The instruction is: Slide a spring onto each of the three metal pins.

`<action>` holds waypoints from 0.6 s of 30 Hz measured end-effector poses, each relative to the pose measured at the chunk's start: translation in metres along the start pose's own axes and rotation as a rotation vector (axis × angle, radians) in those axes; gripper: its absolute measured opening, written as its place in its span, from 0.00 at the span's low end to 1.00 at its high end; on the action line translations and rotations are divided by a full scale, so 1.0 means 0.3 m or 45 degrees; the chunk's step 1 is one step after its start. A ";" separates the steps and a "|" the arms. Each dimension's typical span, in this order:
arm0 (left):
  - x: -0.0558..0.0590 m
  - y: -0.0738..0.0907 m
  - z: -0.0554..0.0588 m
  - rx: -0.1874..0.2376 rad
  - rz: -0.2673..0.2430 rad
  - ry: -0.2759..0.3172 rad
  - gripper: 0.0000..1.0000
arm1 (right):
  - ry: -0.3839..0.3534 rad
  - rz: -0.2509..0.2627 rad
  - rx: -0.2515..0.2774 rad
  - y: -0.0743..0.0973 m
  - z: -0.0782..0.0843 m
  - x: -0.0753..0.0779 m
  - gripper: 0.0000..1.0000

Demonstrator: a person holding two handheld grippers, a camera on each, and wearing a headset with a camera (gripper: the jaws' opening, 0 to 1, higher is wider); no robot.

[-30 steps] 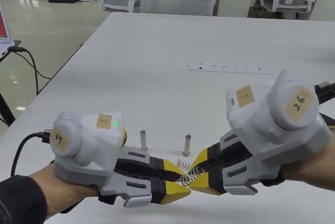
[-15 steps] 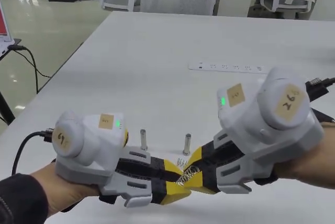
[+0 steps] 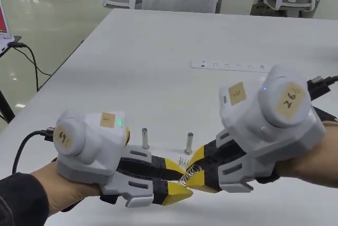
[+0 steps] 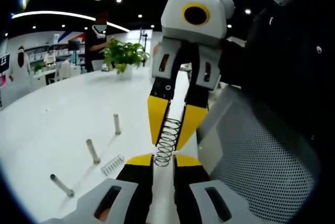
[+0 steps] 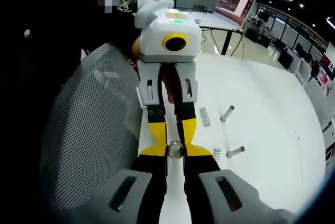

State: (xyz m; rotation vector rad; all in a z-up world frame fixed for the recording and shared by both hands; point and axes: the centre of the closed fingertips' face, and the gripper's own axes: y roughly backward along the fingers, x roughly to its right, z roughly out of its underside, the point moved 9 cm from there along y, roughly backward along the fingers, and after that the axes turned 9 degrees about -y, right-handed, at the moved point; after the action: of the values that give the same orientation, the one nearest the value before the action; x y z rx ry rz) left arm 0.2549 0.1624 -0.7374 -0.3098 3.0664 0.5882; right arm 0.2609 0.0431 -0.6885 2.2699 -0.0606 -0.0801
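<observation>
Yellow-tipped jaws meet low in the middle of the head view. The left gripper [image 3: 182, 182] comes in from the lower left and the right gripper [image 3: 188, 176] from the lower right. A spring [image 3: 191, 172] is pinched between them, each pair of jaws closed narrow on one end of it. Just above that, two metal pins [image 3: 144, 138] stand upright on the white table [image 3: 158, 52], and a loose spring [image 3: 183, 161] lies between the right-hand pin and the jaws. A power strip [image 3: 229, 67] sits further up, right of centre. Over in the left gripper view, its own jaws rise from the bottom centre and grip the lower end of the spring. The right gripper hangs down from the top gripping the upper end, so the coil stands nearly upright mid-frame. Three pins stand in a row at lower left, with the loose spring near the middle one. In the right gripper view the spring shows end-on as a ring at centre, nipped between both sets of tips. Two pins sit right of centre, each with a loose spring just beside it, and there's a mesh chair back [image 5: 89, 130] at left.
</observation>
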 end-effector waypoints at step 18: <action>-0.005 0.010 0.009 0.006 -0.022 0.026 0.19 | -0.031 0.031 -0.040 0.020 0.033 0.022 0.08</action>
State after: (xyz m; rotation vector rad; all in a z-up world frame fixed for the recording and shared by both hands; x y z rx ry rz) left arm 0.2556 0.1665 -0.7388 -0.3443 3.0811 0.5810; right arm 0.2667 0.0312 -0.6906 2.2366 -0.0988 -0.0950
